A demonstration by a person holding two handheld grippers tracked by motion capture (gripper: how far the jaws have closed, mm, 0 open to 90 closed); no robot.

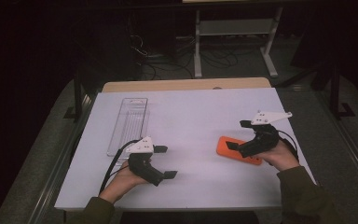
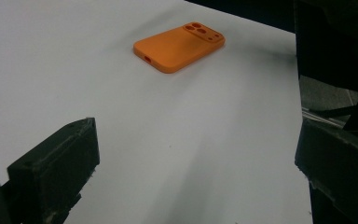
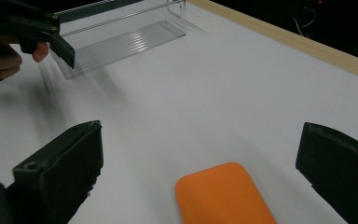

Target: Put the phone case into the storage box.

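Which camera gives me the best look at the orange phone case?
The left gripper view: the whole orange phone case lies unobstructed, camera cut-outs visible. The high view has the right gripper covering part of it; the right gripper view crops it at the bottom edge.

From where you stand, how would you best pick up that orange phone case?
Grip the orange phone case across its two long edges, coming down from above. It lies flat on the white table, thin, so only its narrow width fits between the jaws. The right hand-held gripper, open and right over it, seems best placed.

Bare table [image 1: 196, 116] lies open between the clear tray [image 1: 129, 123] and orange phone case [image 1: 235, 150].
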